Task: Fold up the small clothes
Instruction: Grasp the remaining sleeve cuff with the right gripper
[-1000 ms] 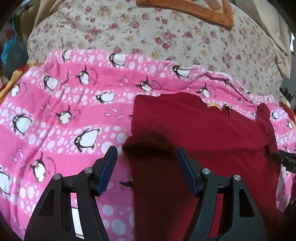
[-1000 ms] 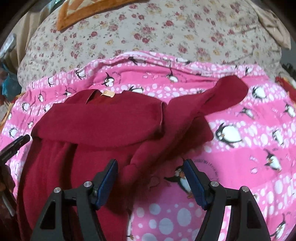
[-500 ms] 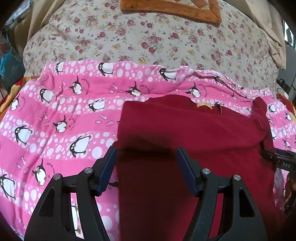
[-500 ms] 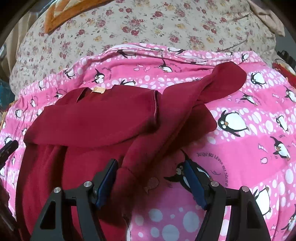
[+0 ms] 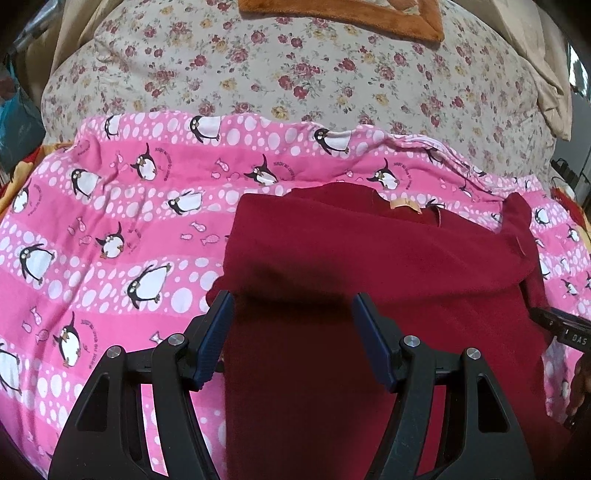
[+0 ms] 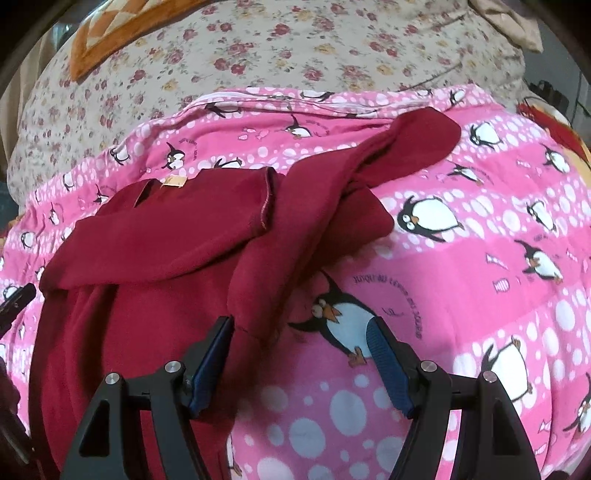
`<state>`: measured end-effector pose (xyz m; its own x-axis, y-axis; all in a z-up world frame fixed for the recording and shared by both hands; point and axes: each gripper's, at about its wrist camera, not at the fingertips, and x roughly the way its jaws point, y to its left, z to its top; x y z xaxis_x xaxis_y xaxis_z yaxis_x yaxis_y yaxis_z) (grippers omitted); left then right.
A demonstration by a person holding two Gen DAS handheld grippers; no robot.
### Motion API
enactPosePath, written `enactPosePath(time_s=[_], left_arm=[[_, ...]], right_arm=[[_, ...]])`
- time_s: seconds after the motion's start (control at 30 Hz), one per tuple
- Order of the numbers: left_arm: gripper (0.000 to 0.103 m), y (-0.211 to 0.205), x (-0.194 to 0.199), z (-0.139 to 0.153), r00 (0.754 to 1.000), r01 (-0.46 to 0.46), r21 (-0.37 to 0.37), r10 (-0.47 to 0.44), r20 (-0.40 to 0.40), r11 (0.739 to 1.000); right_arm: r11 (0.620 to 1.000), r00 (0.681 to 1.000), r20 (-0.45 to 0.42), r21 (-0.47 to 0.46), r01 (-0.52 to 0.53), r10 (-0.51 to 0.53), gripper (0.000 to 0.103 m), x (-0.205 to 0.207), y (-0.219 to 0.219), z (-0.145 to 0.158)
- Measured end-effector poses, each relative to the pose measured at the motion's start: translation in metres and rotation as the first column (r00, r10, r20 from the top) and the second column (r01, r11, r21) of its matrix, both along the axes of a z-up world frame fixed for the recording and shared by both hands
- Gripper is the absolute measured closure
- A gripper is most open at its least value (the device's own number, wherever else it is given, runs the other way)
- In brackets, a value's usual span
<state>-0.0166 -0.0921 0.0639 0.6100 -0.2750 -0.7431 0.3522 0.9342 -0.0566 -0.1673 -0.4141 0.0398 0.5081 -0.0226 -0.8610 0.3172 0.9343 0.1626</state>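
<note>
1. Your left claw stands spread, its blue pads wide apart and pinching nothing; the dark red garment lies between and beyond them.
2. The garment rests on the pink penguin blanket, filling the left view from centre toward 3 o'clock. Its upper part is folded across, with a tan neck label at about 1 o'clock.
3. At 3 o'clock in the left view, a dark tip of your right claw shows at the garment's edge.
4. Your right claw is likewise spread and grips nothing. Its left pad sits over red cloth; its right pad sits over the blanket.
5. In the right view the garment spans from 9 o'clock to centre. One sleeve runs up toward 1 o'clock, crumpled and lying on the blanket; a fold of it hangs down just ahead of the pads.
6. Beyond the blanket, at 12 o'clock, lies a floral quilt with an orange-bordered cloth on it.
</note>
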Motion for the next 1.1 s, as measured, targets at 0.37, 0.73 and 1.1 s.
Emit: enactPosePath(time_s=[0.37,0.73,1.1], left_arm=[[0.036,-0.018,-0.002,-0.015,0.997,0.059,0.002,-0.059,-0.056,0.998],[0.036,-0.035,0.002,-0.028,0.993,0.091,0.029,-0.089,-0.071,0.995],[0.036,-0.046,0.006,-0.035,0.988,0.138,0.042,-0.134,-0.082,0.99]], right_arm=[[0.988,0.989,0.116,0.136,0.075,-0.091,0.029,-0.006,-0.05,0.017],[0.98,0.981,0.14,0.163,0.111,-0.135,0.029,0.052,-0.114,0.012],[0.98,0.98,0.07,0.087,0.177,-0.184,0.029,0.135,-0.151,-0.01]])
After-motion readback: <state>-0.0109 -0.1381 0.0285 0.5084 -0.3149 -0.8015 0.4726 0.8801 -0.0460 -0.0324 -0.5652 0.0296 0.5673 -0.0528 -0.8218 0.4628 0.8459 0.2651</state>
